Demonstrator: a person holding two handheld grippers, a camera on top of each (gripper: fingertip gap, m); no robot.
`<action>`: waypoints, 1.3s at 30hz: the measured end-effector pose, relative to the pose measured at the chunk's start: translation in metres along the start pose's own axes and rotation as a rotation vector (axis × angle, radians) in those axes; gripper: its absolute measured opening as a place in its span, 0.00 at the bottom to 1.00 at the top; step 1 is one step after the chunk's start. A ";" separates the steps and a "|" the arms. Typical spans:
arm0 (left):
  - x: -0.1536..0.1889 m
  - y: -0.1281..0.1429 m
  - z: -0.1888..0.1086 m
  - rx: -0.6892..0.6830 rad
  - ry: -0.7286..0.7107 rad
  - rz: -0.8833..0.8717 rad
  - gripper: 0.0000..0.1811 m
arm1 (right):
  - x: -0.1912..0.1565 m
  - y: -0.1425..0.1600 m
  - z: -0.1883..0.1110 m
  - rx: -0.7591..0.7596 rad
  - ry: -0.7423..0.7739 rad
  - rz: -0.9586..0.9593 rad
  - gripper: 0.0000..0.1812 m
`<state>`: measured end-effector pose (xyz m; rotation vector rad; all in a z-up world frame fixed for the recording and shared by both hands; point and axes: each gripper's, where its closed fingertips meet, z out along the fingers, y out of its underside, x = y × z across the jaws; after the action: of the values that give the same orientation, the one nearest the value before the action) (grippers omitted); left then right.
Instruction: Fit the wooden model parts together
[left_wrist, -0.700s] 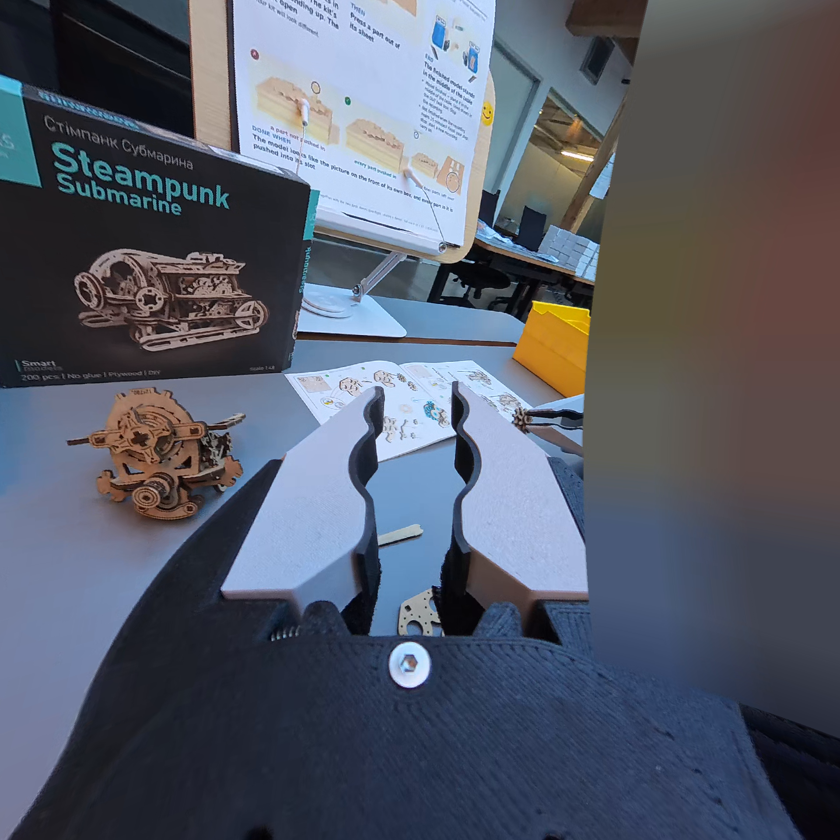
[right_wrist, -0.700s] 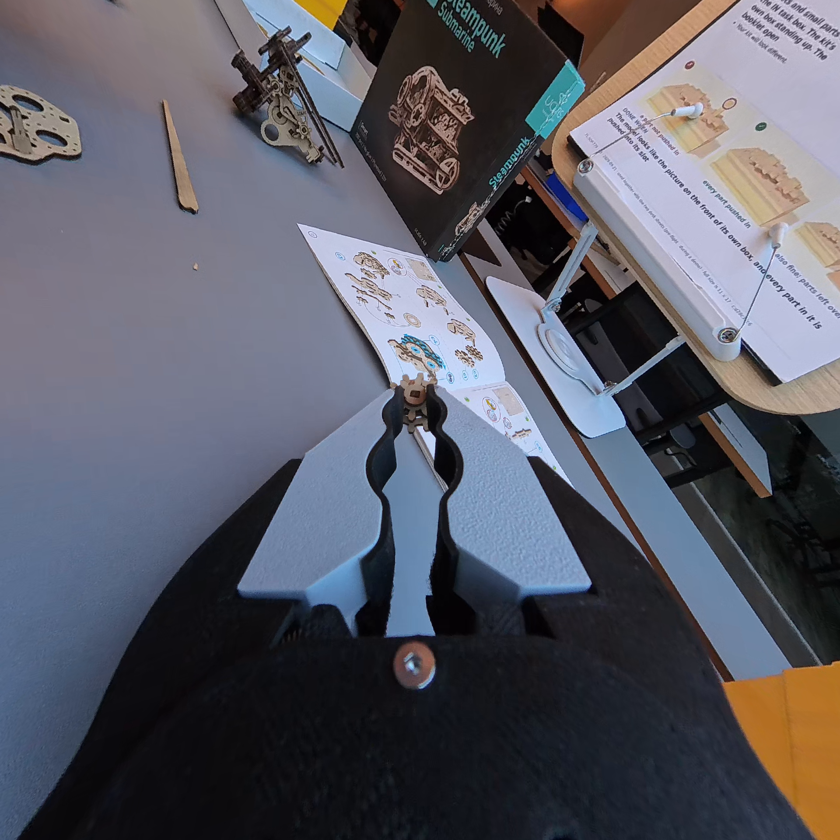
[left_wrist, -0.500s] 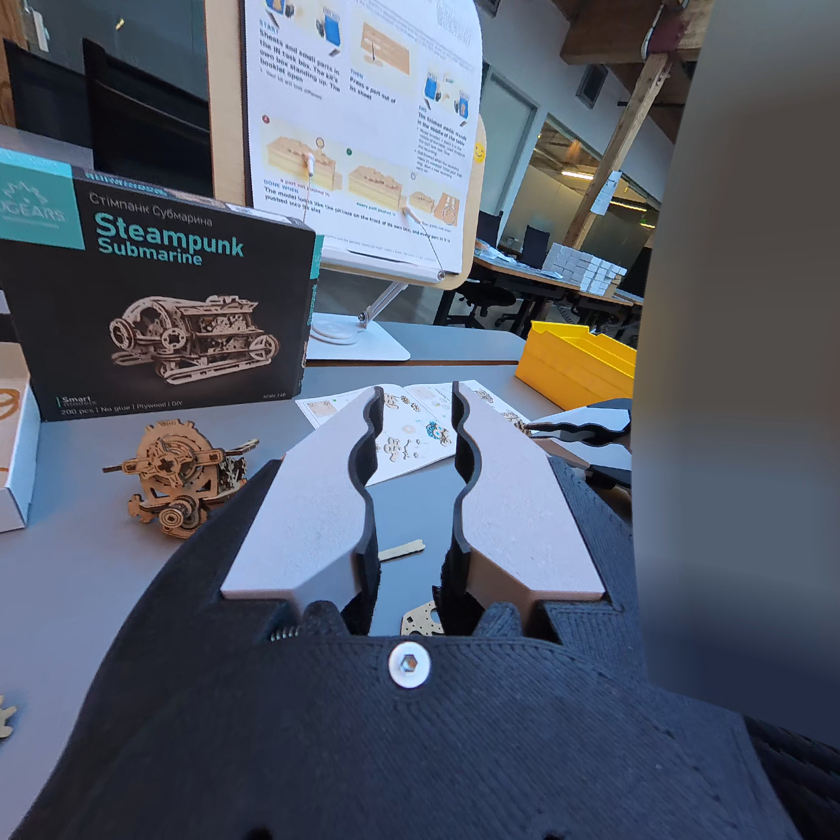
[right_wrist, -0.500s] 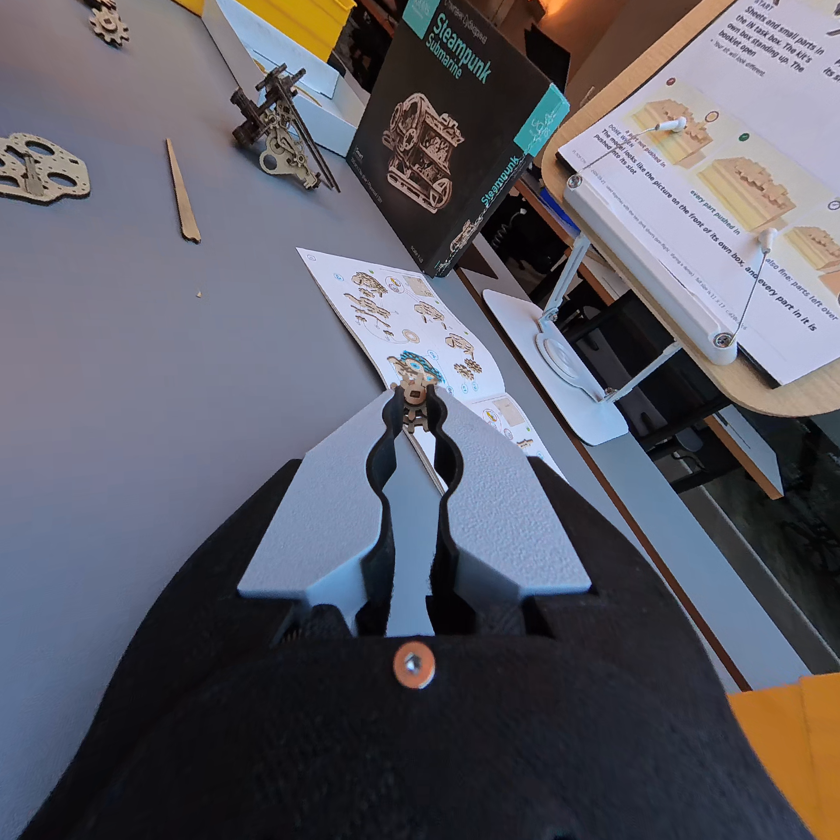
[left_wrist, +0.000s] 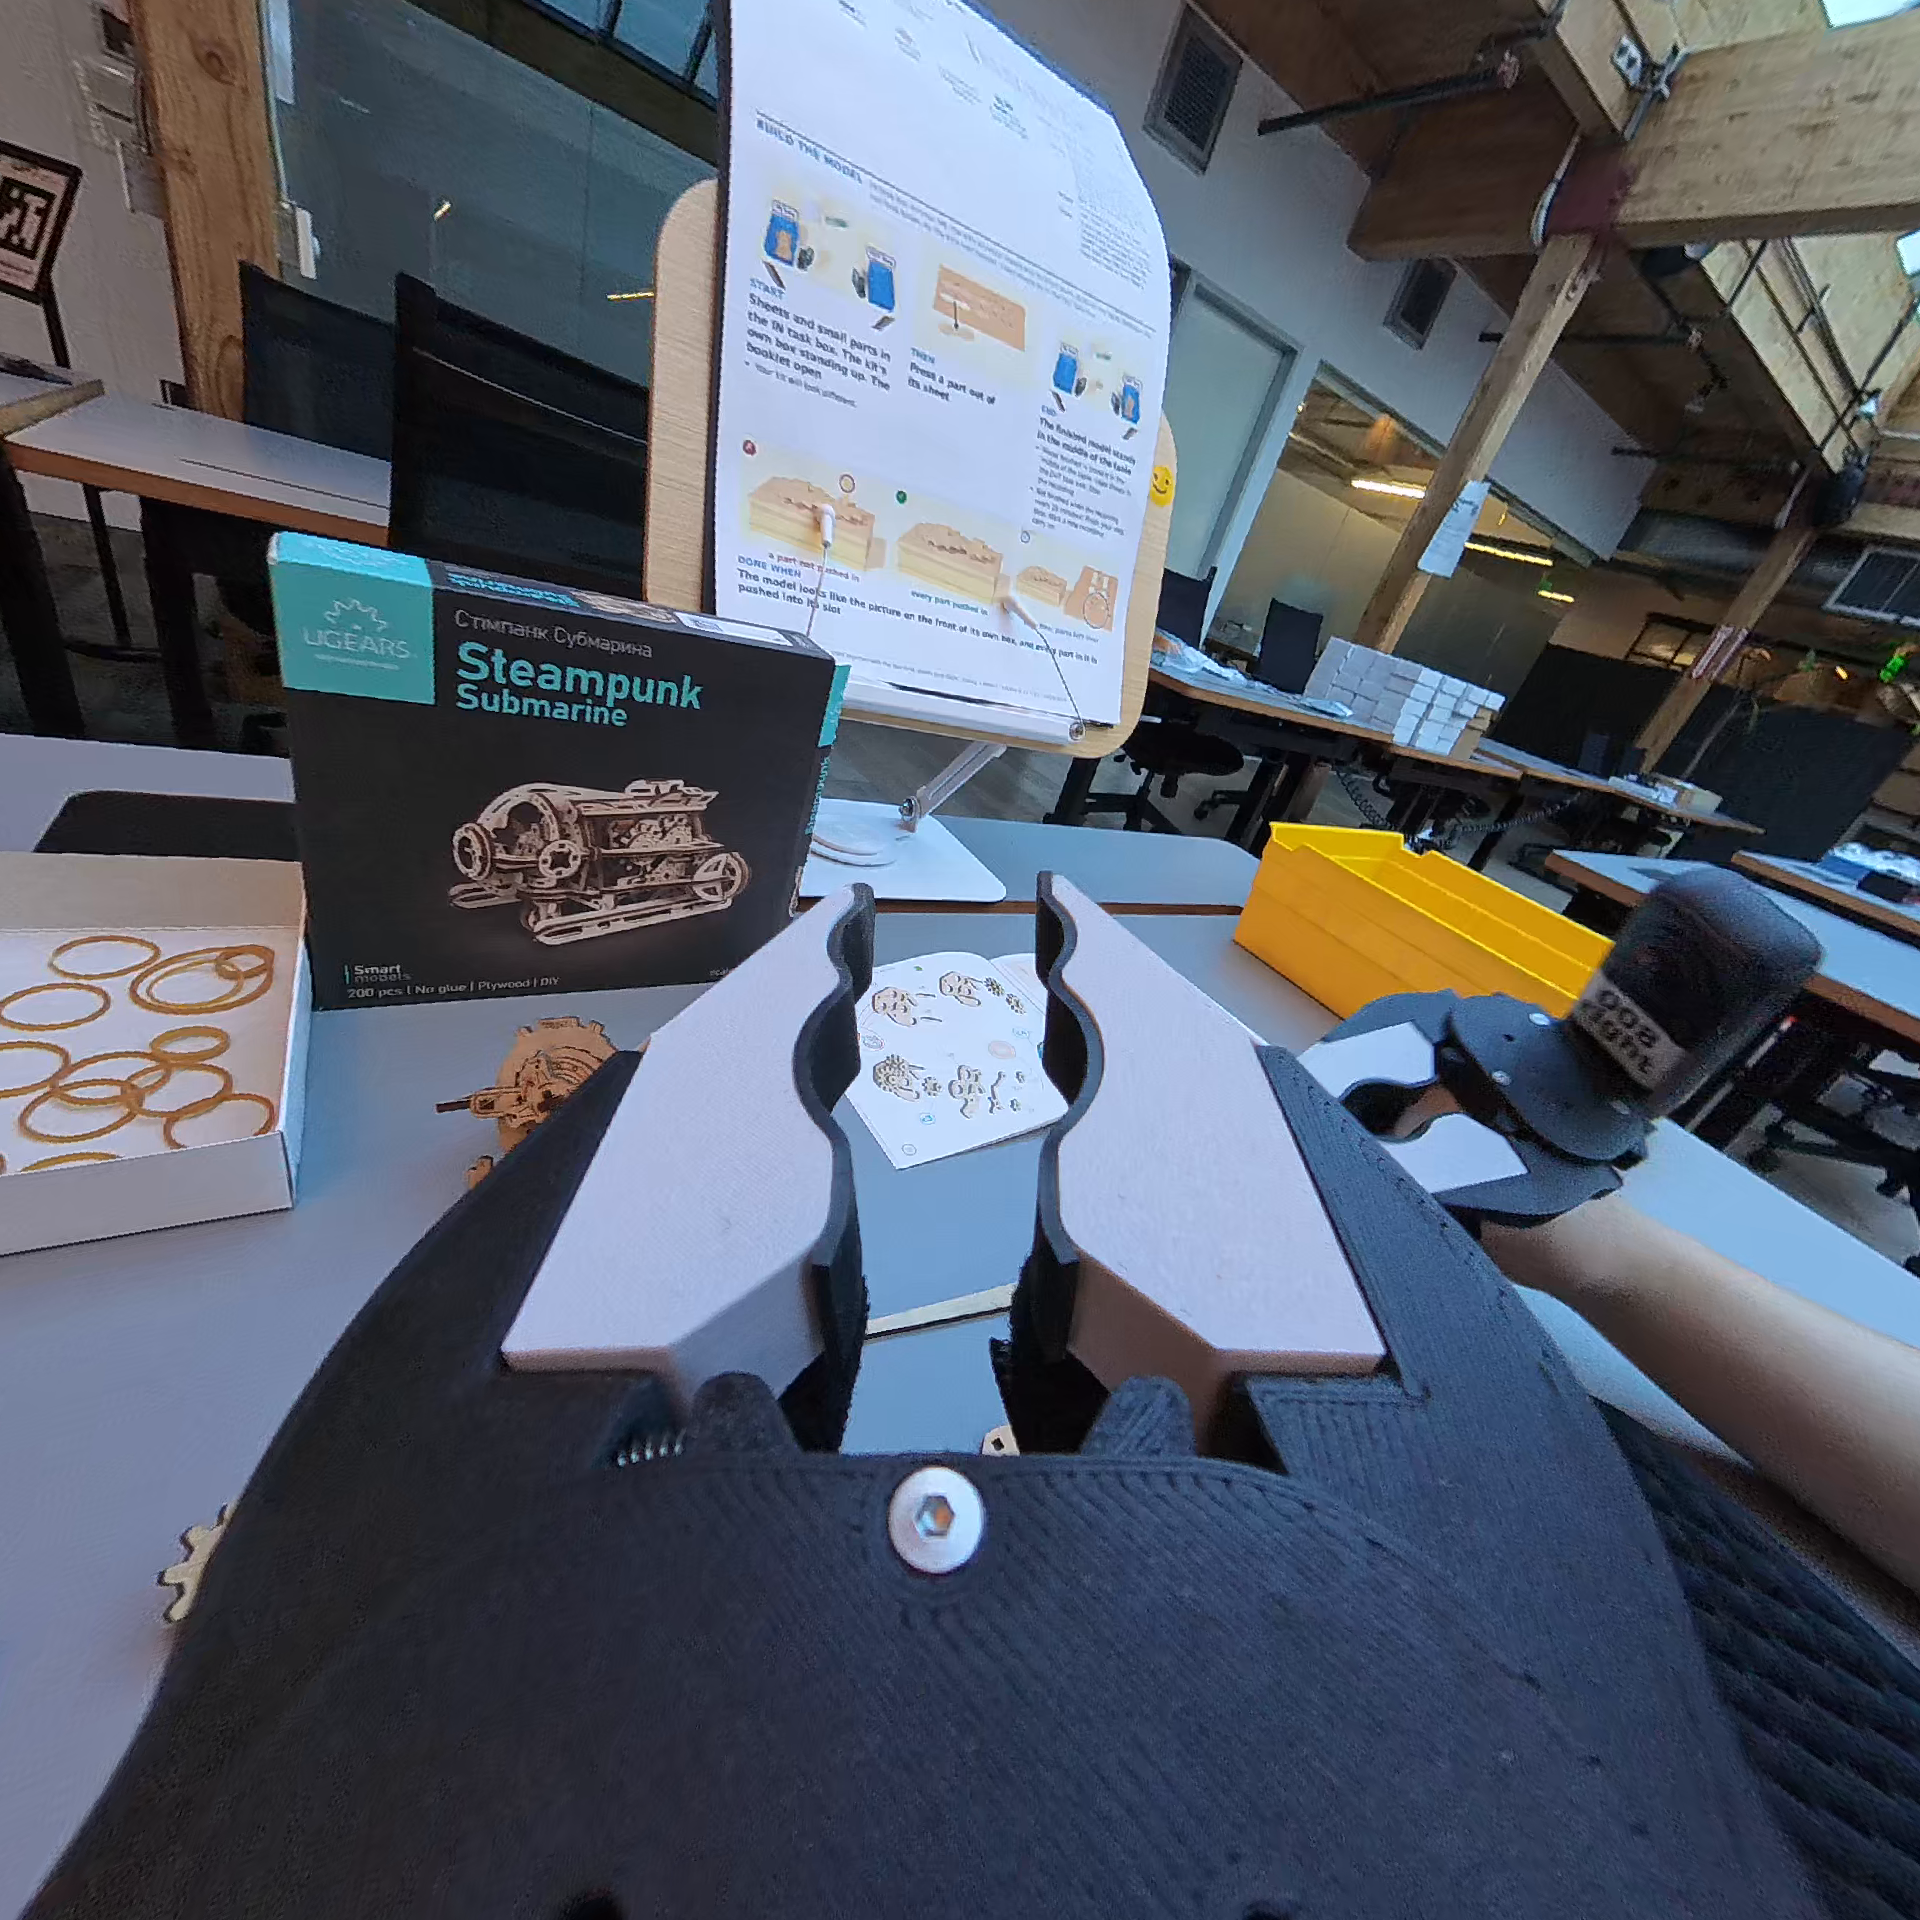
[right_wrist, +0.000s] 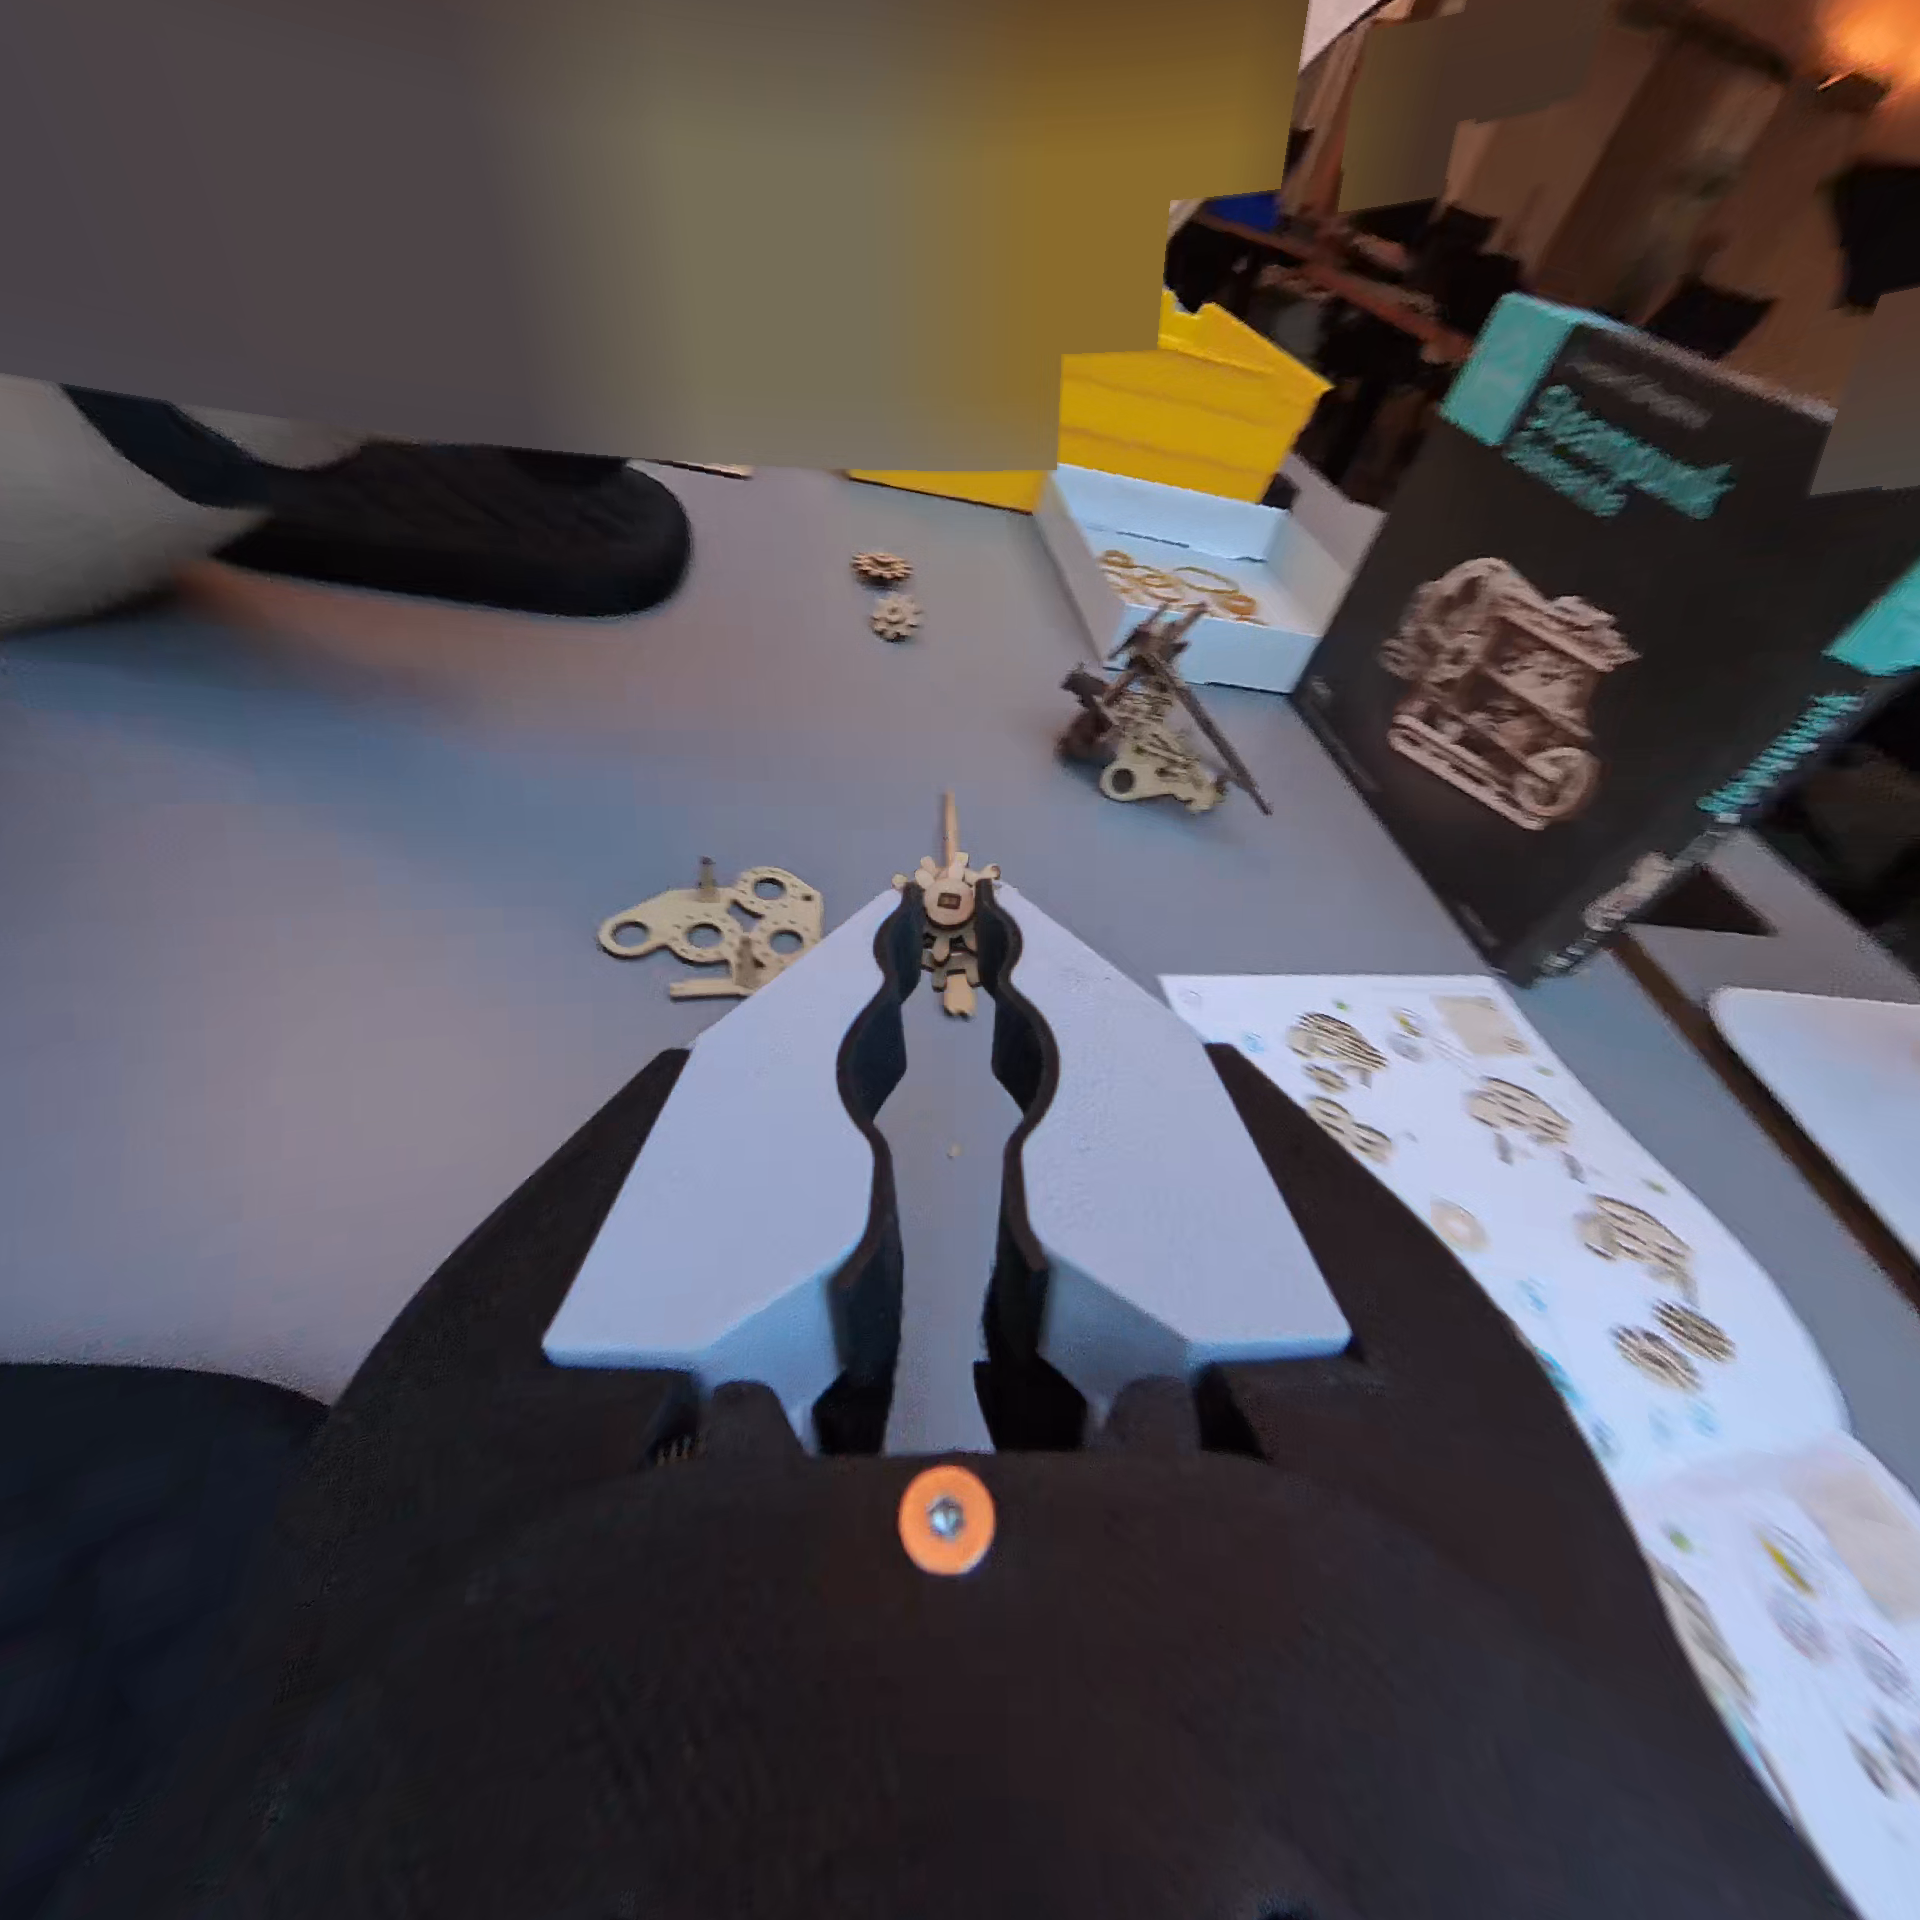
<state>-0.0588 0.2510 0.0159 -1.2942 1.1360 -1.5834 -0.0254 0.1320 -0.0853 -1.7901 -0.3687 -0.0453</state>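
Note:
My right gripper (right_wrist: 943, 914) is shut on a small wooden gear piece (right_wrist: 943, 906) and holds it above the grey table (right_wrist: 312, 831). A flat wooden plate with holes (right_wrist: 717, 927) lies just left of the tips. A thin wooden stick (right_wrist: 948, 821) lies beyond them. The part-built wooden model (right_wrist: 1148, 732) stands farther right; it also shows in the left wrist view (left_wrist: 535, 1081), half hidden by my left fingers. My left gripper (left_wrist: 951, 914) is open and empty above the table. The right gripper (left_wrist: 1455, 1091) shows at the right of the left wrist view.
The black kit box (left_wrist: 551, 790) stands at the back. A white tray of rubber bands (left_wrist: 135, 1049) lies left of it. An open booklet (right_wrist: 1507, 1195) lies on the table. Two loose gears (right_wrist: 888, 592), yellow bins (left_wrist: 1403, 935) and an instruction board (left_wrist: 935, 416) are around. The part-built wooden model (right_wrist: 1148, 732) is about 20 cm from both grippers' fingertips.
My right gripper has swung left with the gear piece, from over the booklet to near the holed plate. My left gripper has tilted up and drawn back, still open.

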 end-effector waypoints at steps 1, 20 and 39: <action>-0.001 -0.002 -0.001 0.005 -0.002 -0.006 0.16 | -0.007 -0.001 0.011 -0.018 -0.070 0.036 0.05; -0.001 -0.002 -0.003 -0.014 -0.005 0.002 0.16 | -0.044 0.035 0.065 -0.386 -0.304 0.248 0.05; 0.002 -0.005 -0.004 -0.005 0.006 -0.002 0.16 | -0.049 0.044 0.067 -0.406 -0.322 0.224 0.05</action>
<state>-0.0637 0.2512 0.0204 -1.2946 1.1431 -1.5882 -0.0706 0.1758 -0.1542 -2.2378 -0.4052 0.3531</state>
